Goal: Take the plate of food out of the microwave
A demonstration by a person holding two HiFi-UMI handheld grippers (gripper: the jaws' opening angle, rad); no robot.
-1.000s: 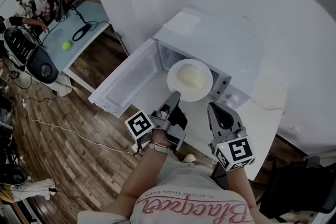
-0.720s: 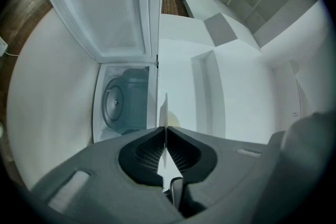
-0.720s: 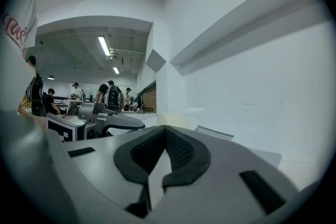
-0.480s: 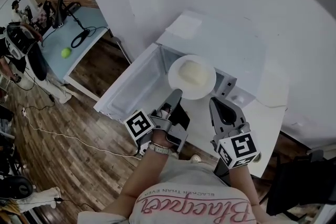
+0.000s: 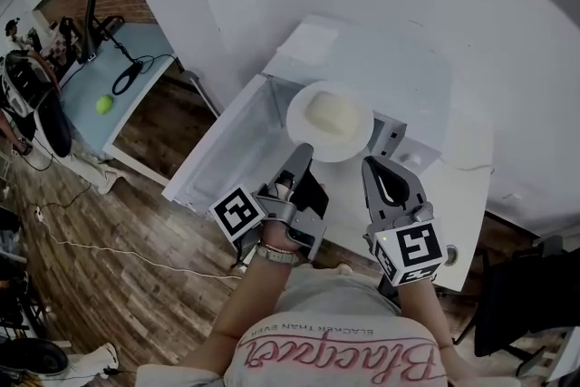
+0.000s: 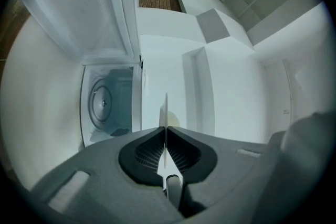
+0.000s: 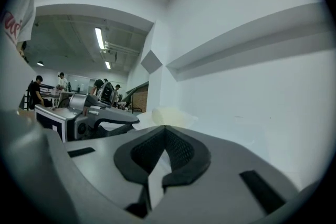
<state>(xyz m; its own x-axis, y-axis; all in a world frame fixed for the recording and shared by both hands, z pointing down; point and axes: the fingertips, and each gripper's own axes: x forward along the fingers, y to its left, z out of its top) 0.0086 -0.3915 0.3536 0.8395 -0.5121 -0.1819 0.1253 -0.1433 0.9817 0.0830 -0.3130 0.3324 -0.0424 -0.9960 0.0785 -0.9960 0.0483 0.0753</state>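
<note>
White plate [image 5: 331,118] is clear of the microwave [image 5: 399,68] already, left tongs [image 5: 304,151] and right tongs [image 5: 372,166] both pinched tight on its rim. Only setting it down left, I'd guess.

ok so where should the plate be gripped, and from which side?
The thin rim on the near edge, coming in level from the person's side. The plate is level with food heaped mid-plate, so only the rim is free. Both the left tongs and right tongs are shut on it there.
</note>
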